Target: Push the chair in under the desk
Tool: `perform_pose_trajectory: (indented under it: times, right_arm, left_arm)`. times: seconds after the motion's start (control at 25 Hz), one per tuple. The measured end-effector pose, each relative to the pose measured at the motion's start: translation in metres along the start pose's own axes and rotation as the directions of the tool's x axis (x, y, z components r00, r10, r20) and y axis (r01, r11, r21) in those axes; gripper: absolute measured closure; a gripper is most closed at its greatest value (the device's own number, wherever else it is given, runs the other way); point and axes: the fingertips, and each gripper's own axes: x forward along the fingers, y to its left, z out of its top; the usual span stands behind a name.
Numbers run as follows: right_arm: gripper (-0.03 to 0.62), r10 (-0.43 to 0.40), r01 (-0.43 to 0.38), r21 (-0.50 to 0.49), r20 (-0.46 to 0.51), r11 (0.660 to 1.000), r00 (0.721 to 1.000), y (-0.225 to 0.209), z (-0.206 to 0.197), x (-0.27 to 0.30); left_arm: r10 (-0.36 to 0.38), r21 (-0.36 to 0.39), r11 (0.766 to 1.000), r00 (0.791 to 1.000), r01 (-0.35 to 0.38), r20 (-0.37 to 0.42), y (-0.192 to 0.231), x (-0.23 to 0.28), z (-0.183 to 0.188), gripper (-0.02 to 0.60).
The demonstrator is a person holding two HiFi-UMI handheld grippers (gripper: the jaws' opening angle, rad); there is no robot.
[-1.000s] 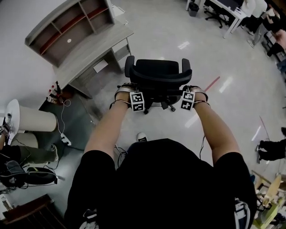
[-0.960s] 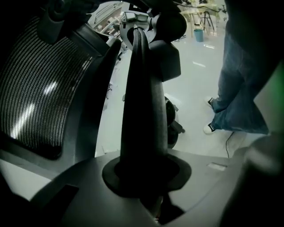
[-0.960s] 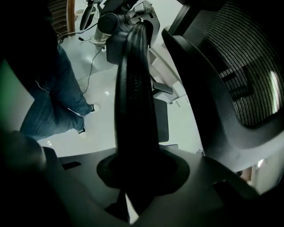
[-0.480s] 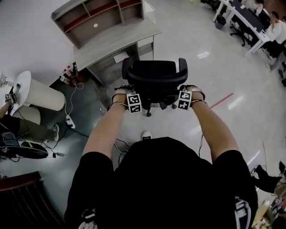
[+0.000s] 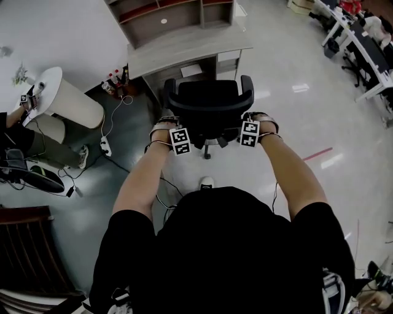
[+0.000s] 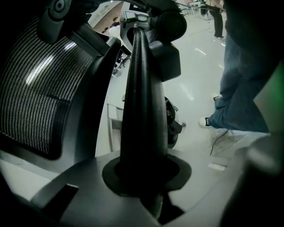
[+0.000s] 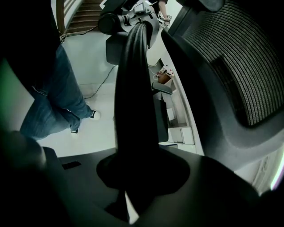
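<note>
Chair (image 5: 209, 101) stands on the pale floor just before the desk (image 5: 184, 52), its seat facing the desk's opening and its back toward the person. It is not yet under the top; from the head view only the front ends of the armrests come near the desk's edge.

Left gripper (image 5: 171, 127) is at the rear of the left armrest (image 5: 169, 98), and the right gripper (image 5: 253, 124) is at the rear of the right armrest (image 5: 247, 92). Both arms reach forward, about level with each other.

In the left gripper view the jaws are closed on the left armrest (image 6: 142, 111), a black curved bar that fills the gap between them, with the mesh back (image 6: 40, 88) to its left. The person's jeans (image 6: 239, 88) show at the right.

In the right gripper view the jaws grip the right armrest (image 7: 133, 97) the same way, with the mesh back (image 7: 235, 66) to its right.

A shelf unit (image 5: 172, 15) sits on the desk. Left of the desk are some bottles (image 5: 113, 80) on the floor, a white round table (image 5: 61, 98) and a power strip (image 5: 104, 146) with its cable. A red line (image 5: 316, 154) marks the floor at the right.
</note>
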Motion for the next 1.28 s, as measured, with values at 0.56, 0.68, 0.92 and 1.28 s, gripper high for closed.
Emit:
perform_pose_trajectory:
  times: [0.56,0.68,0.92,1.28]
  right_arm:
    - [0.510,0.010,0.000,-0.140,0.075,0.990,0.997,-0.038,0.086,0.022]
    - [0.510,0.010,0.002,-0.150,0.083,0.989,0.997,-0.047,0.098,0.027]
    - [0.508,0.008,0.008,-0.164,0.093,0.986,0.996,-0.068,0.110,0.040]
    - [0.507,0.002,0.014,-0.161,0.097,0.987,0.995,-0.109,0.118,0.060]
  left_arm:
    - [0.001,-0.127,0.992,0.996,-0.013,-0.092,-0.005,-0.008,-0.085,0.512]
    - [0.002,-0.138,0.990,0.995,-0.015,-0.099,0.000,-0.006,-0.097,0.511]
    - [0.009,-0.154,0.988,0.994,-0.026,-0.109,0.014,0.004,-0.111,0.511]
    - [0.019,-0.155,0.987,0.994,-0.036,-0.110,0.051,0.026,-0.126,0.508]
